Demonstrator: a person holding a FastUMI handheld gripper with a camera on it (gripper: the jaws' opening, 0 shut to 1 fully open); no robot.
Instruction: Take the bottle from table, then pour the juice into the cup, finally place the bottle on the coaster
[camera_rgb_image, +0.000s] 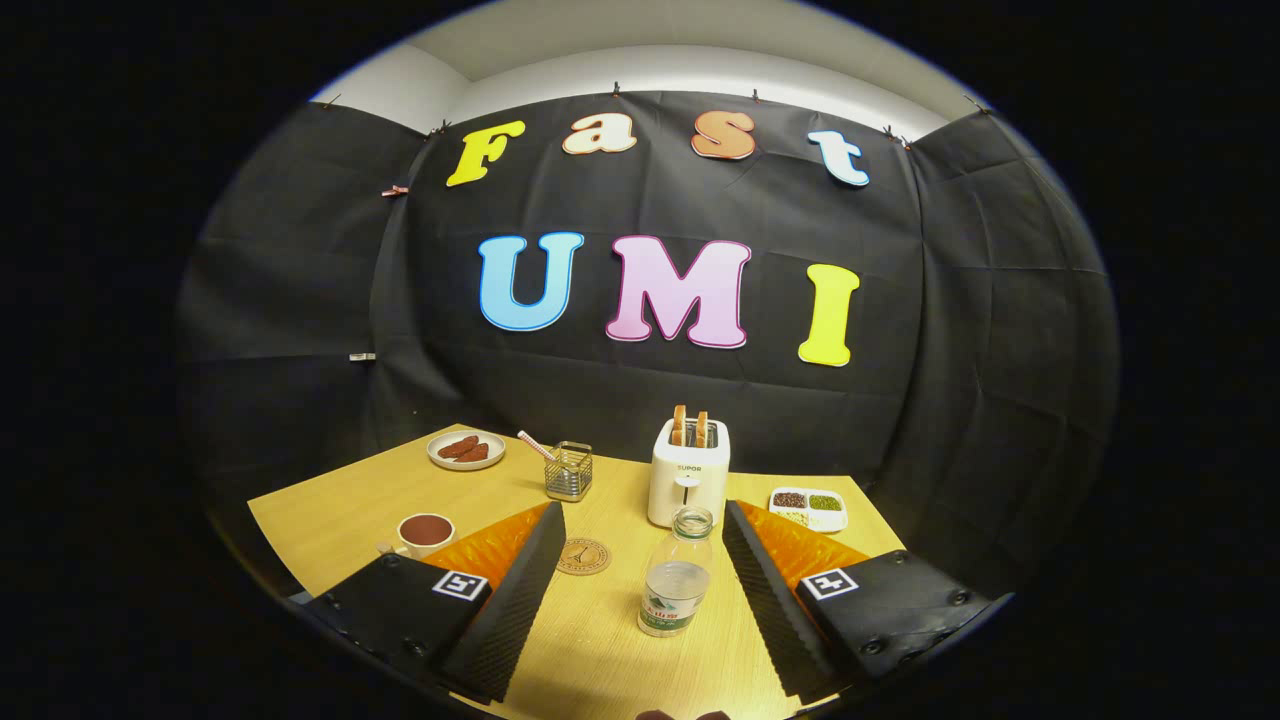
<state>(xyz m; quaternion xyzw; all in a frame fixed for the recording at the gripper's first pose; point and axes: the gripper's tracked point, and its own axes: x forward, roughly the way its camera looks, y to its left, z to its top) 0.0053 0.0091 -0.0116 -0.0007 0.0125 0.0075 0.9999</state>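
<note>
A light wooden surface (600, 650) stands in a booth hung with black cloth, under a pale ceiling. Nearest to the camera, the gripper (640, 545) reaches forward over the surface, level and aimed at the back wall, its two fingers (520, 590) spread wide apart and holding nothing. Between them, closer to the right finger and touching neither, a clear plastic bottle (676, 575) stands upright, its long axis vertical and its open mouth pointing up; it carries a green and white label low down and its liquid looks clear. Just left of the bottle, also between the fingers, a round coaster (583, 556) with a clock face lies flat. Beside the left finger's outer edge sits a white cup (425, 533) holding a dark reddish drink. Beyond the fingertips stand a white toaster (688, 470) with two slices up, a wire holder (568, 470) with a striped straw, a divided dish of beans (808, 507), and farthest left a plate of brown food (466, 449).
</note>
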